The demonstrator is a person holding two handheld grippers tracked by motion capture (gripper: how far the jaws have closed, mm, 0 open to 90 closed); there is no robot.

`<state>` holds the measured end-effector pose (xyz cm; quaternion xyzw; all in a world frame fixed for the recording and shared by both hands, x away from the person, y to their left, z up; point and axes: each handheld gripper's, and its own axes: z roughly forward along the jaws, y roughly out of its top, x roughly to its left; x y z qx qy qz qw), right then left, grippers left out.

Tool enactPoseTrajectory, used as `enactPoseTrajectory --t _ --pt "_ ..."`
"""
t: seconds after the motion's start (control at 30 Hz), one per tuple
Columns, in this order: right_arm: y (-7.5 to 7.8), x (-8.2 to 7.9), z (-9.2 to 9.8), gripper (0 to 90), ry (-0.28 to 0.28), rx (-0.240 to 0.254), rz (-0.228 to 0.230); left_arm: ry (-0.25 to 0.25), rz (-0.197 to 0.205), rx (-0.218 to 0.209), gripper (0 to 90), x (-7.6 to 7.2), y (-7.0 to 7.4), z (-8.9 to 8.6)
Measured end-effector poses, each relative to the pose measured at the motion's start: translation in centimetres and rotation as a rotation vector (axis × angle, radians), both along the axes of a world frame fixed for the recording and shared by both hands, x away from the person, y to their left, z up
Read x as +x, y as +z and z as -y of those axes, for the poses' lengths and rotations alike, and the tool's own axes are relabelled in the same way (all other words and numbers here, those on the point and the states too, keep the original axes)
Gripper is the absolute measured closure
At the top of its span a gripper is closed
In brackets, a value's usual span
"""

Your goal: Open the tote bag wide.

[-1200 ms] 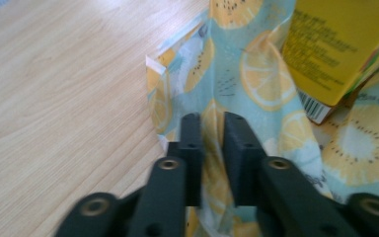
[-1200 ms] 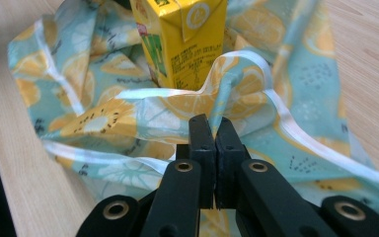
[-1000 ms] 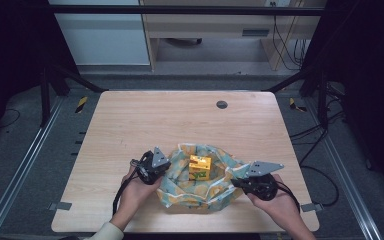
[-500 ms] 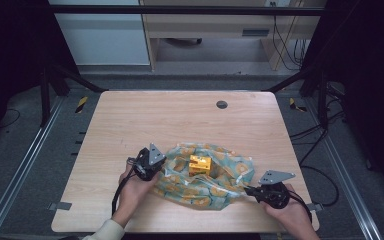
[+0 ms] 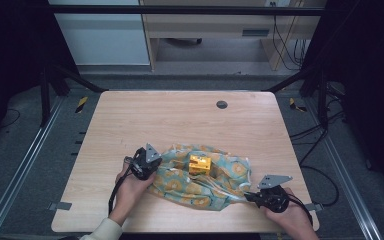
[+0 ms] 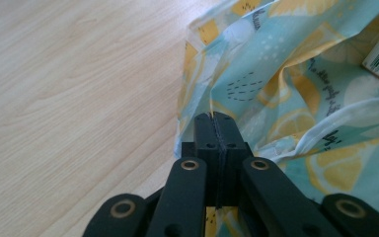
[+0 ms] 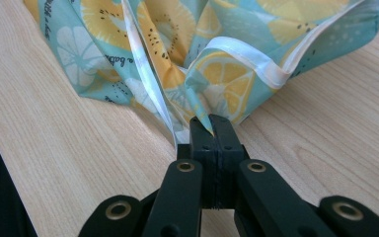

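- Pale wood table [image 5: 180,120] under the high camera, dark frame rails to either side, a small round grommet [image 5: 222,104] near the far edge, and all the action down at the near edge.
- Centre stage is a lemon-print cloth bag [image 5: 215,182], lying slack and spread between the two hands, with a small yellow box [image 5: 200,164] sitting on its upper folds, towards the left half.
- On the bag's left end, the left gripper [image 5: 147,165] has its jaws pressed together, with a thin pinch of fabric [image 6: 212,106] caught at the tips, as its own view shows.
- Over at the near right corner, the right gripper [image 5: 254,196] is likewise clamped on the cloth, biting a folded point of fabric just beside the white hem tape [image 7: 246,57].
- This looks like a stretch or an opening of the bag, with the two grips well apart.
- To do it well, I'd say keep both pinches firm and pull evenly and low along the table, because both bites are shallow and a jerk could slip the cloth free.
- Watch that box too: a lift on one side only would likely tip it off the folds.
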<state>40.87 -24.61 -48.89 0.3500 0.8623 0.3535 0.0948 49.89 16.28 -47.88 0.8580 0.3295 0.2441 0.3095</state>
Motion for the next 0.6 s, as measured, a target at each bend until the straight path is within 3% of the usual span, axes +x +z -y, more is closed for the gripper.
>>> enactPoseTrajectory --t 0.33,0.47,0.5,0.53,0.6 --pt "-0.4 0.3 -0.4 90.0 0.004 -0.011 -0.013 0.006 -0.031 0.028 90.0 0.1 -0.7 -0.1" --pt "-0.3 0.3 -0.2 89.5 0.005 0.004 0.0 0.005 -0.012 -0.012 85.5 -0.2 -0.4 -0.4" --pt "-0.1 0.2 0.0 84.2 0.001 0.026 0.013 0.005 -0.004 -0.026 77.0 -0.4 -0.2 -0.5" --pt "-0.1 0.2 0.0 84.2 0.001 0.026 0.013 0.006 0.003 -0.037 77.0 -0.5 0.0 -0.5" --pt "0.2 0.1 0.1 72.7 -0.008 0.043 0.029 0.002 0.023 -0.052 73.0 -0.9 0.6 -0.6"
